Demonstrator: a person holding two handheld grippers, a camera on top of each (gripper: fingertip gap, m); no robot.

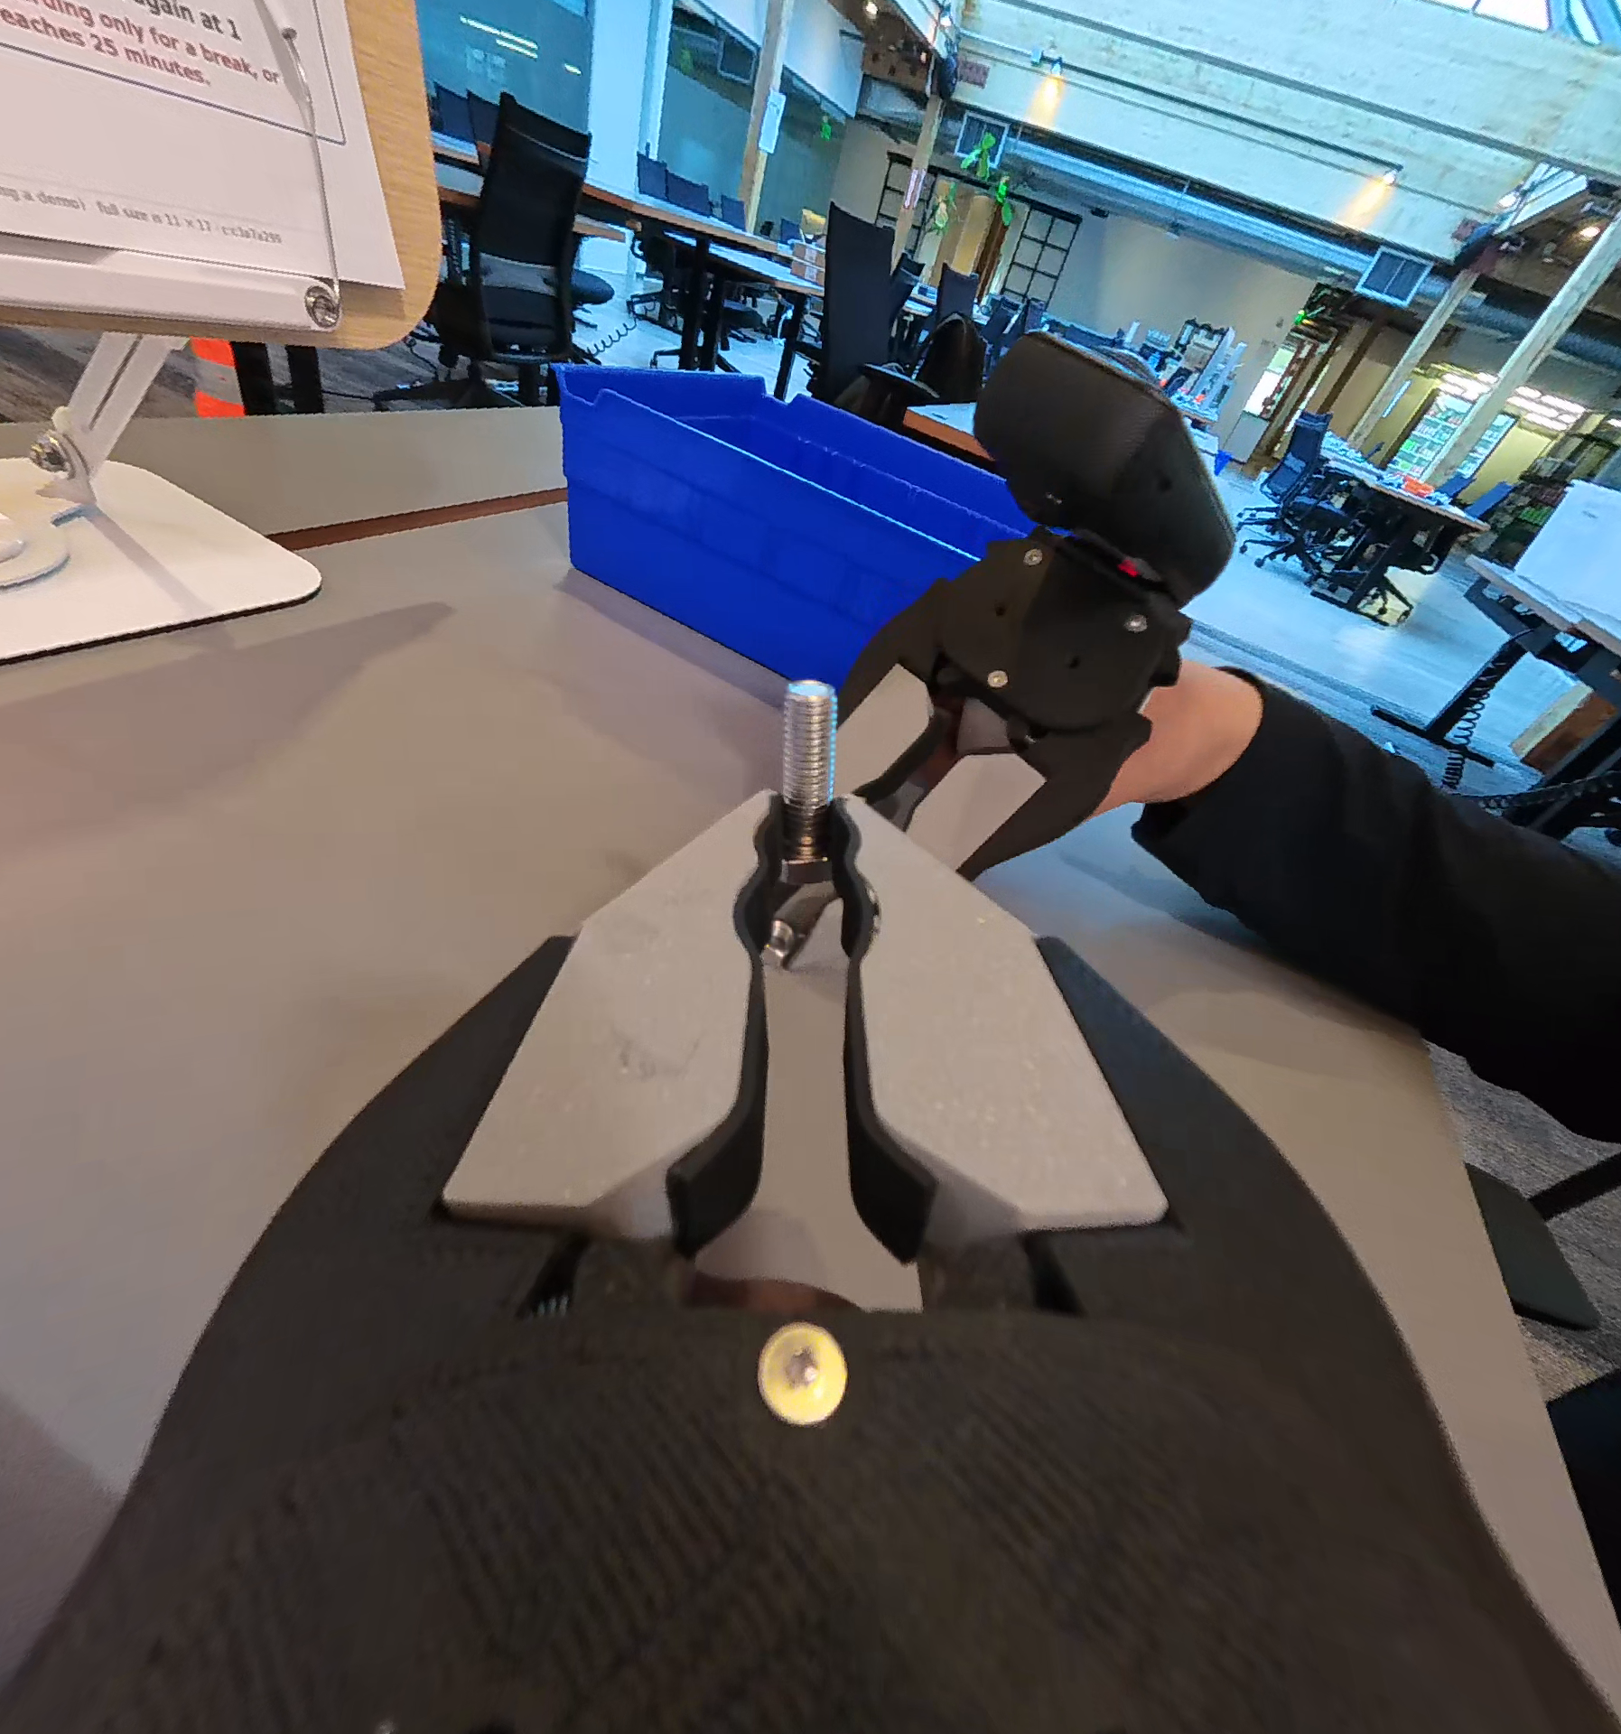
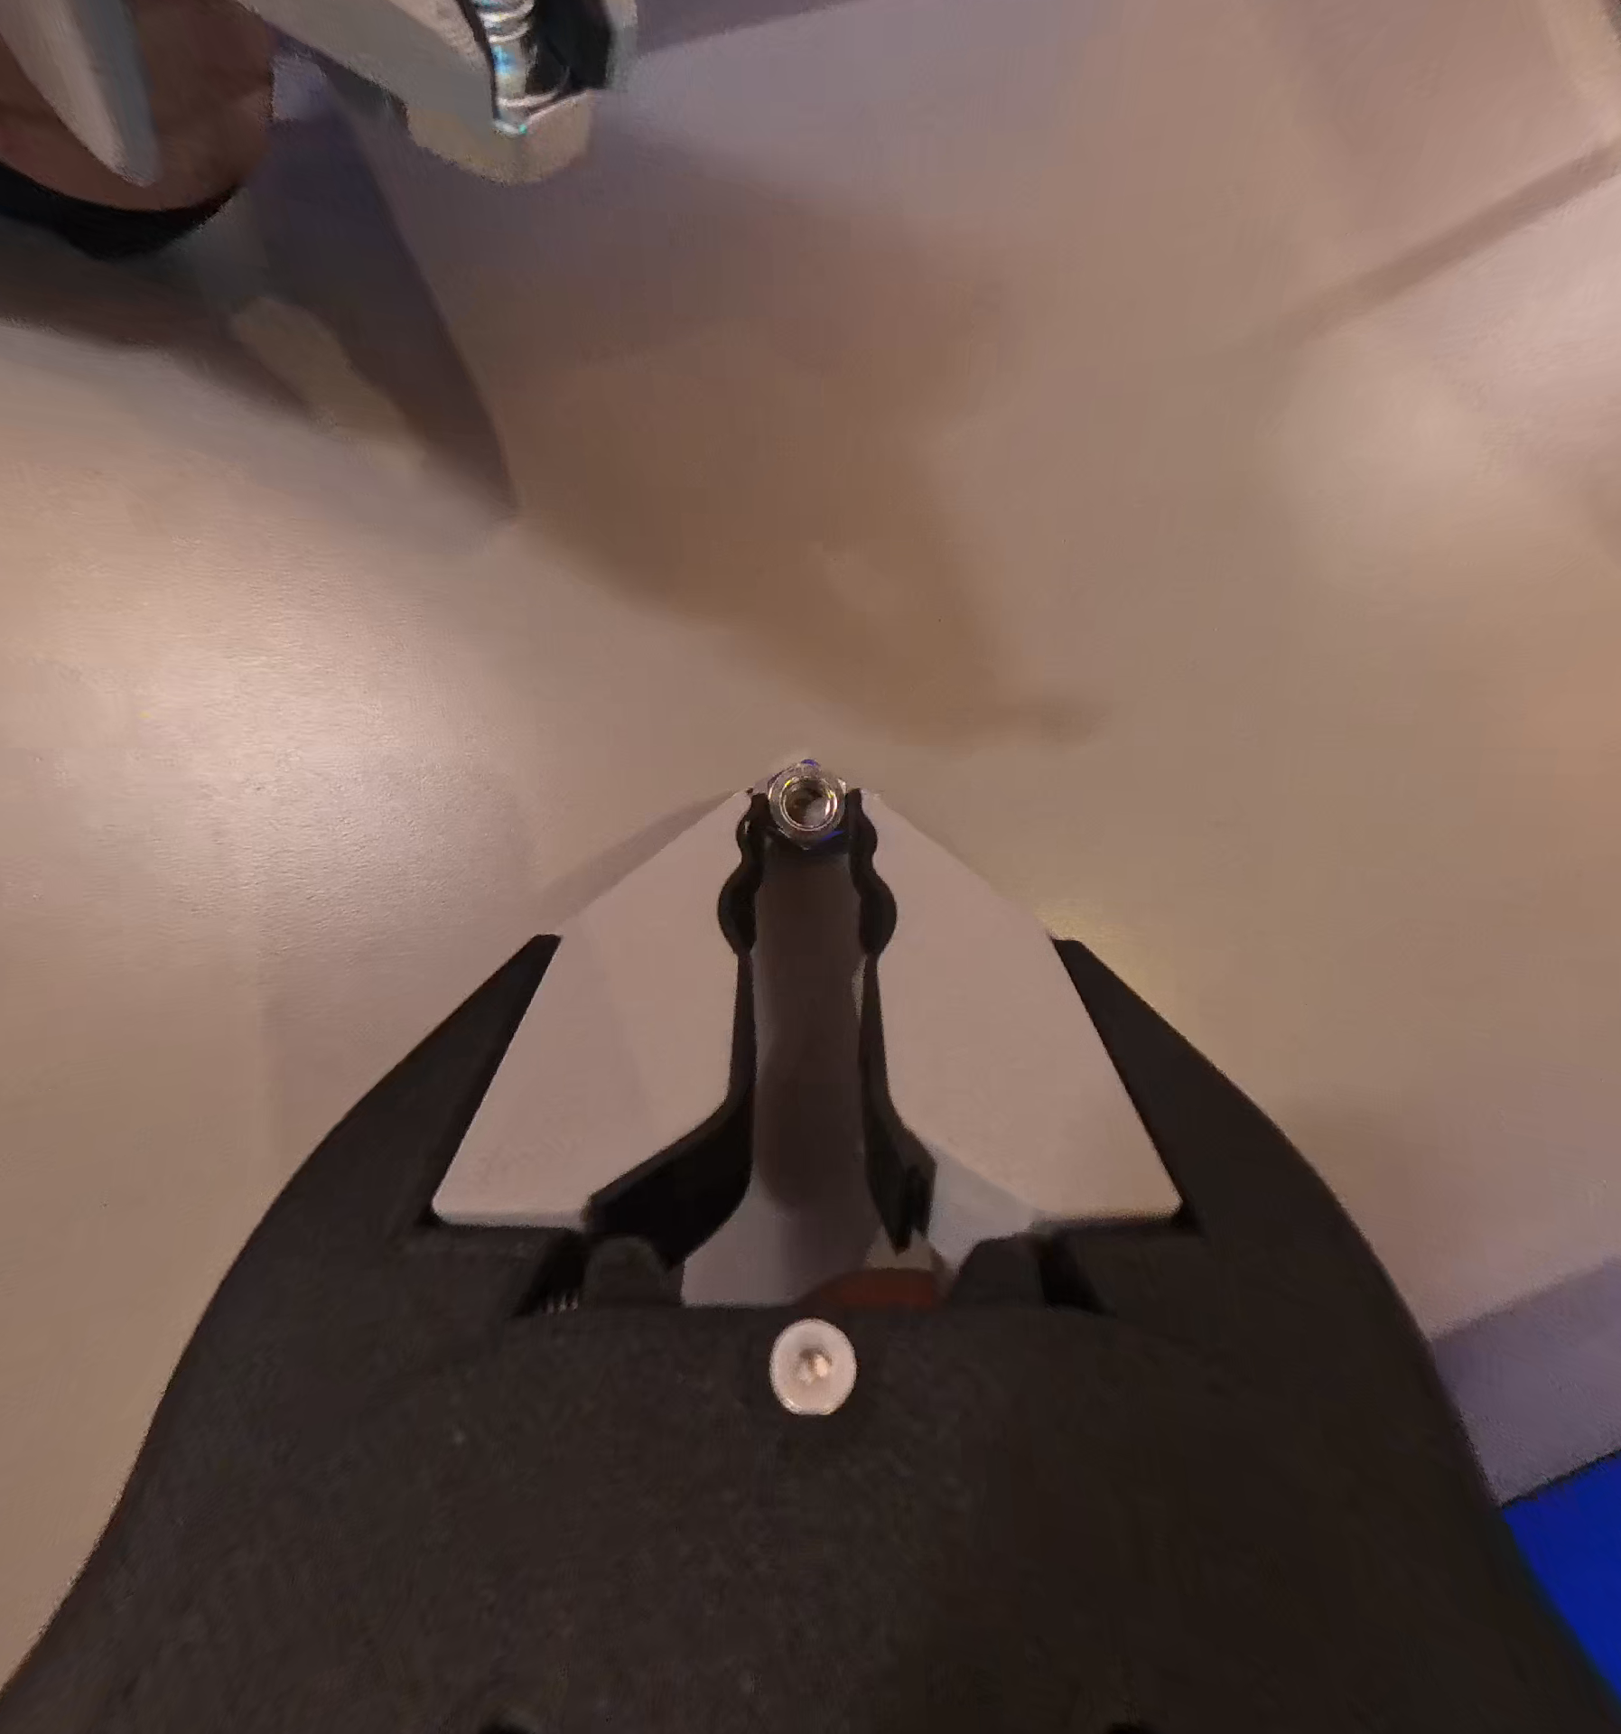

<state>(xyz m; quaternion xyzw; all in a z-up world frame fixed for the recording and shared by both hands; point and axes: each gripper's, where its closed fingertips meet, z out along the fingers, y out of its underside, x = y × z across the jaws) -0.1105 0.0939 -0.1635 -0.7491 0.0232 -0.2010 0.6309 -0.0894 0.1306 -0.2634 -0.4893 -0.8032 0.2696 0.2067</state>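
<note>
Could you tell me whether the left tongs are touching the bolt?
Touching: the left wrist view shows the left tongs closed around the upright bolt near its nut, with its thread standing above the tips.

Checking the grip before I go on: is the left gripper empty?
No, the left gripper is shut on an upright threaded bolt.

We are in a large open-plan office: rows of desks (image 1: 731, 253), black office chairs (image 1: 525, 235), timber columns (image 1: 1538, 328) and high ceiling lights (image 1: 1050, 89).

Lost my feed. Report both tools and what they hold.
Left tool shut on bolt, thread up. Right tool shut on nut, over grey table. Blue bin beyond, apart.
</note>
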